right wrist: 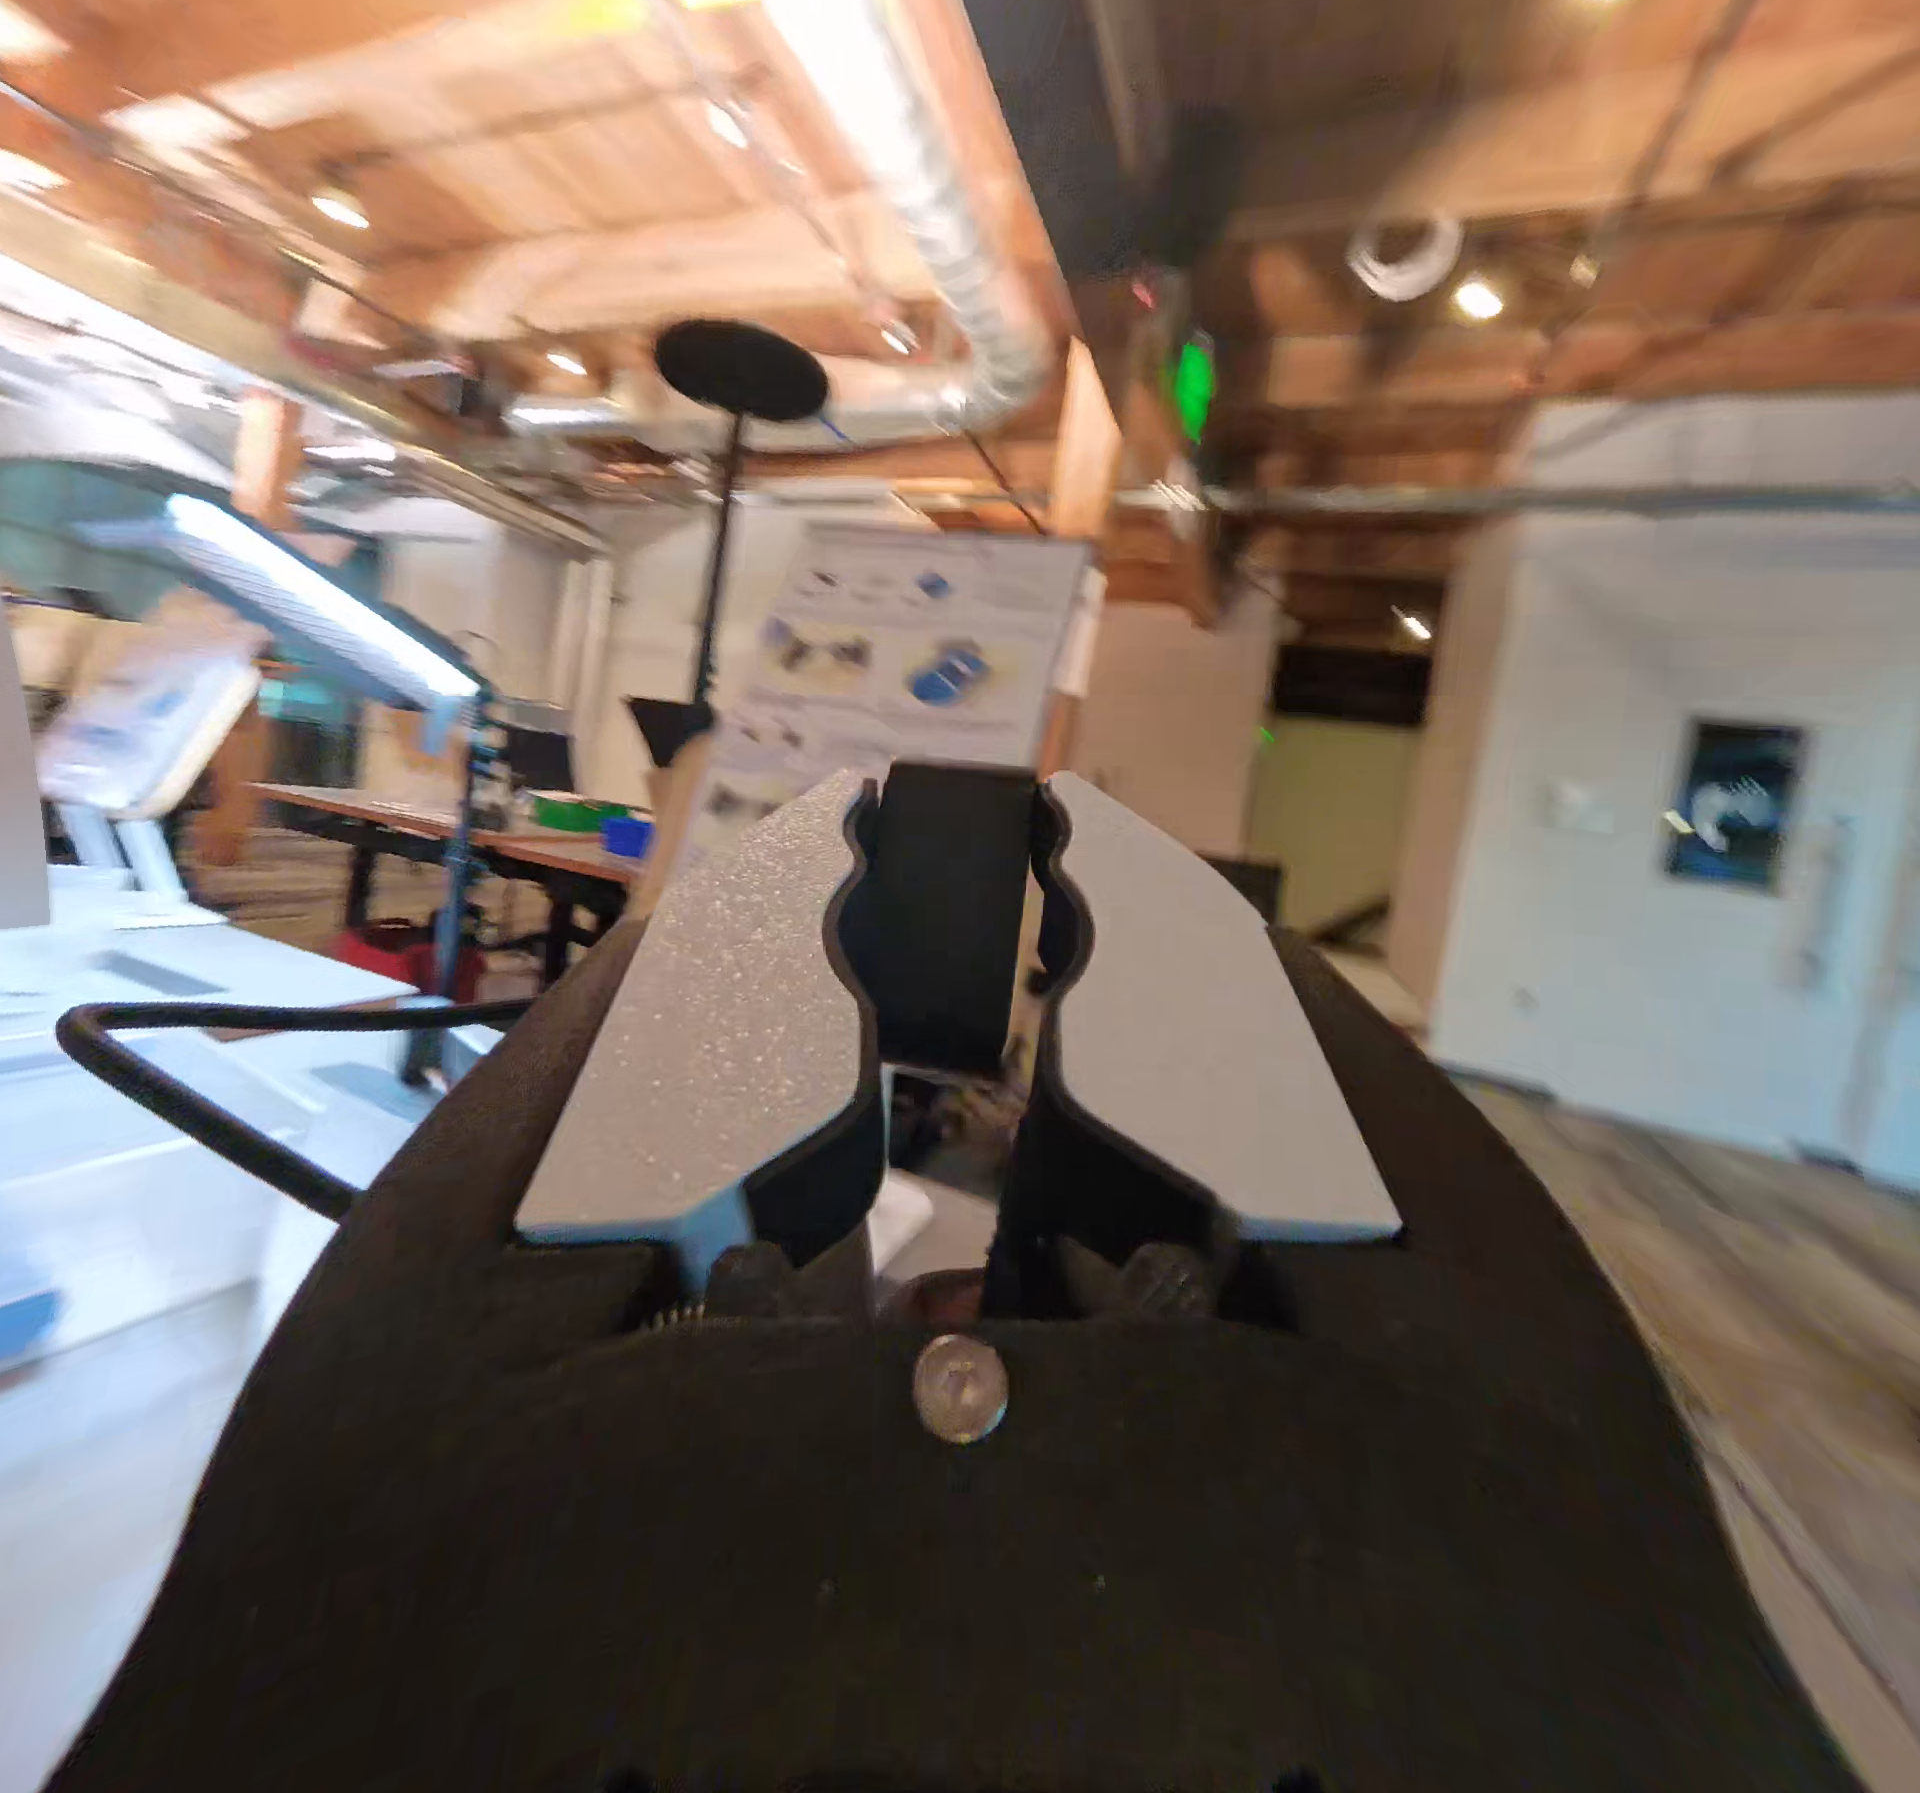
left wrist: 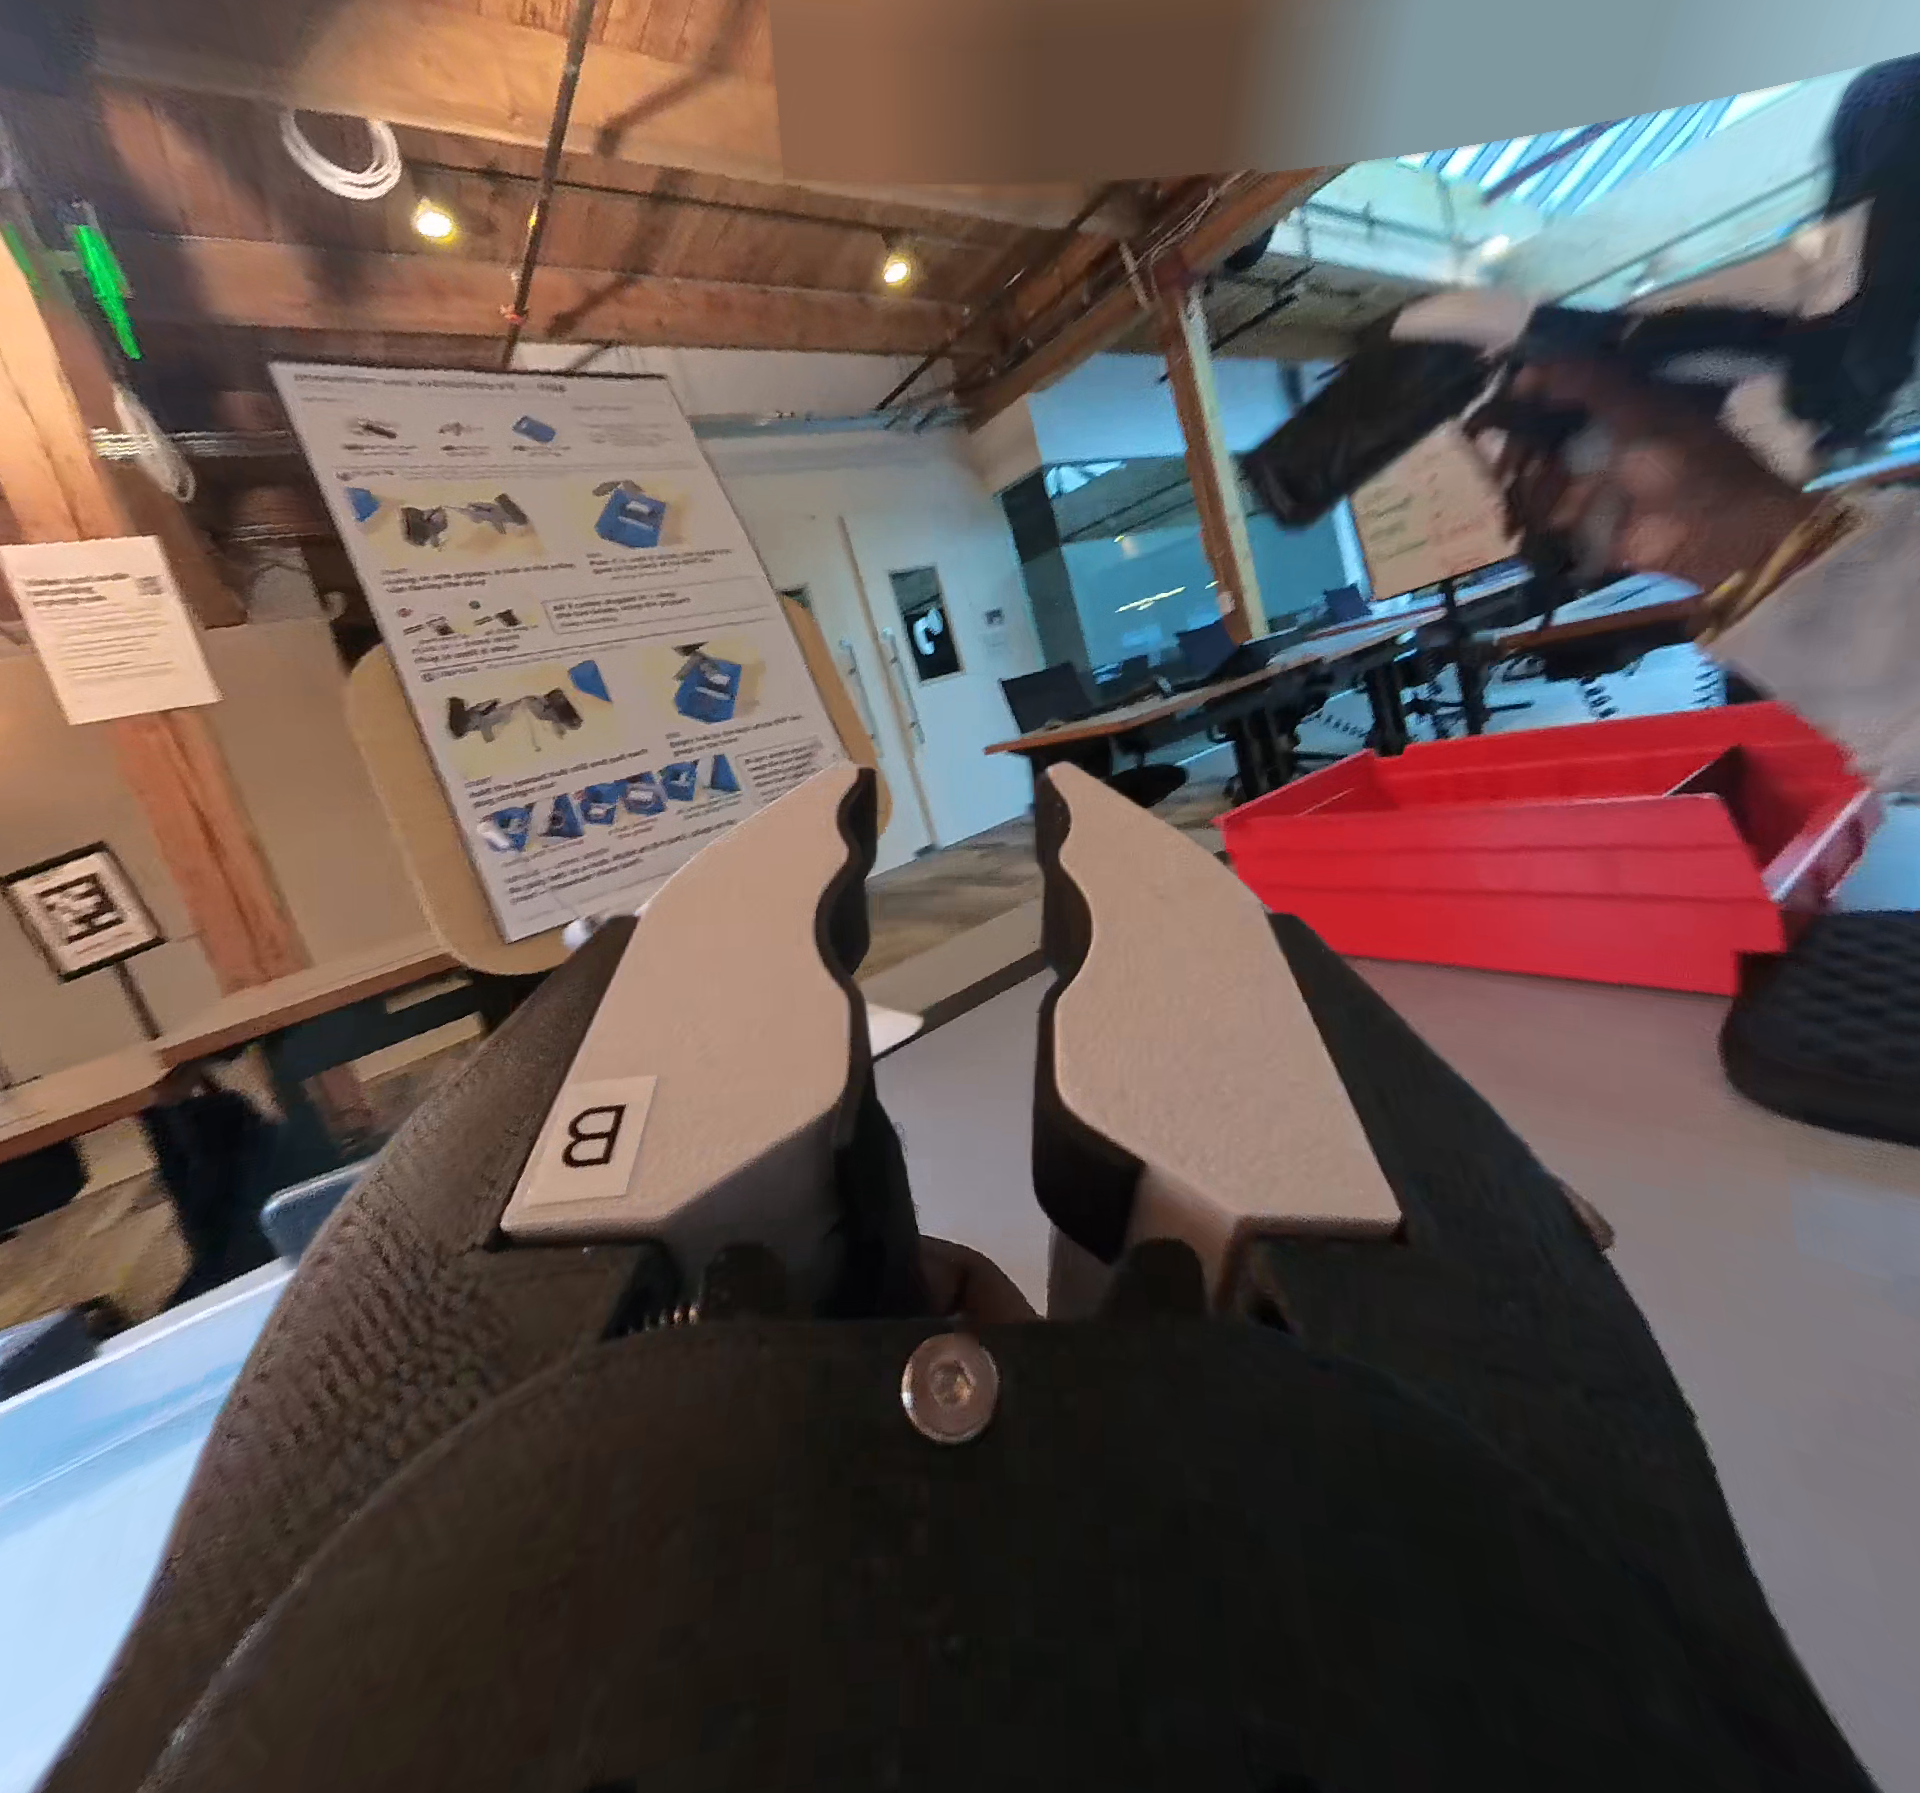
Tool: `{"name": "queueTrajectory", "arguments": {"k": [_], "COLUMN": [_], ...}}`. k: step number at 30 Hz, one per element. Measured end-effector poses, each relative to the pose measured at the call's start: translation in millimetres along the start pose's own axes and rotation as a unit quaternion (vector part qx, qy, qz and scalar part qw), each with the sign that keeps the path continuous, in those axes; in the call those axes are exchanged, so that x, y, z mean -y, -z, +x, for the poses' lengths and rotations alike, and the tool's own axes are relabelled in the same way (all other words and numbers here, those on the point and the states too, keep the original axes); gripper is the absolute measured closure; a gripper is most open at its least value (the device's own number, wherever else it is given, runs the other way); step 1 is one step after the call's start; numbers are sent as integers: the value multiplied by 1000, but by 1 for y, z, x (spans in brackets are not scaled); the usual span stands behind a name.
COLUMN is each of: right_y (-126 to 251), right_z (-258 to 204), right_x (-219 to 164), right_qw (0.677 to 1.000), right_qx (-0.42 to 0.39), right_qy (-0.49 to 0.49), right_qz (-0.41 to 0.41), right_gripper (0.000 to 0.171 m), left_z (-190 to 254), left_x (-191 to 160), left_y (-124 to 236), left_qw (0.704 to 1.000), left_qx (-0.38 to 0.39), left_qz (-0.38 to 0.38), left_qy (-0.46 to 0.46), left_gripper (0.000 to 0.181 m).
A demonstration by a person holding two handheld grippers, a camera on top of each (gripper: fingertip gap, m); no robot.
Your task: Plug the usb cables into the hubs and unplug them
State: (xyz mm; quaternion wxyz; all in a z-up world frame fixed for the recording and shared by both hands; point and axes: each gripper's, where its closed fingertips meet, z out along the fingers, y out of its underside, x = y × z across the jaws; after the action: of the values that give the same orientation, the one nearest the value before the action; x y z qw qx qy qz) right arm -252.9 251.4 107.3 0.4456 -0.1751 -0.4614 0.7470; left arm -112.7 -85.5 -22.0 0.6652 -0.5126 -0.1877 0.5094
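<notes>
The right gripper [right wrist: 951, 813] is pinching a black boxy thing [right wrist: 948, 912] between its fingertips, probably one of the hubs, with a braided black cable [right wrist: 208, 1099] looping off to the side. The left gripper [left wrist: 954, 813] has its fingers spread with nothing in them, hovering over the grey table [left wrist: 1558, 1276] near a red bin [left wrist: 1507, 870]. Both are raised and pointing out at the room. No USB plug in sight, so I'd guess we're between steps: next the left needs to grab a cable end and line it up with a port.
</notes>
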Motion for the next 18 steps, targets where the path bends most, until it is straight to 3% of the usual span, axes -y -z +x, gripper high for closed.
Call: {"name": "queueTrajectory", "arguments": {"k": [3, 6, 9, 13, 15, 18], "right_y": [18, 40, 62, 95, 88, 46], "right_z": [58, 100, 116, 103, 108, 102], "right_x": [-67, -133, -189, -249, -243, -180], "right_qw": [991, 960, 901, 814, 822, 910], "right_qx": [-96, -179, -213, -185, -208, -228], "right_qy": [-38, 16, 72, 34, 57, 65], "right_qz": [-88, -216, -370, -549, -527, -340], "right_gripper": [143, 143, 142, 140, 132, 111], "left_z": [10, 15, 20, 21, 18, 9], "left_x": [11, 21, 26, 29, 34, 42], "left_y": [1, 1, 0, 1, 4, 9], "left_qw": [999, 998, 997, 998, 998, 998], "left_qx": [-33, -43, -52, -53, -50, -39], "left_qz": [24, 39, 48, 45, 47, 46], "left_qy": [11, 16, 21, 10, 4, 4], "left_gripper": [153, 153, 154, 154, 154, 154]}}
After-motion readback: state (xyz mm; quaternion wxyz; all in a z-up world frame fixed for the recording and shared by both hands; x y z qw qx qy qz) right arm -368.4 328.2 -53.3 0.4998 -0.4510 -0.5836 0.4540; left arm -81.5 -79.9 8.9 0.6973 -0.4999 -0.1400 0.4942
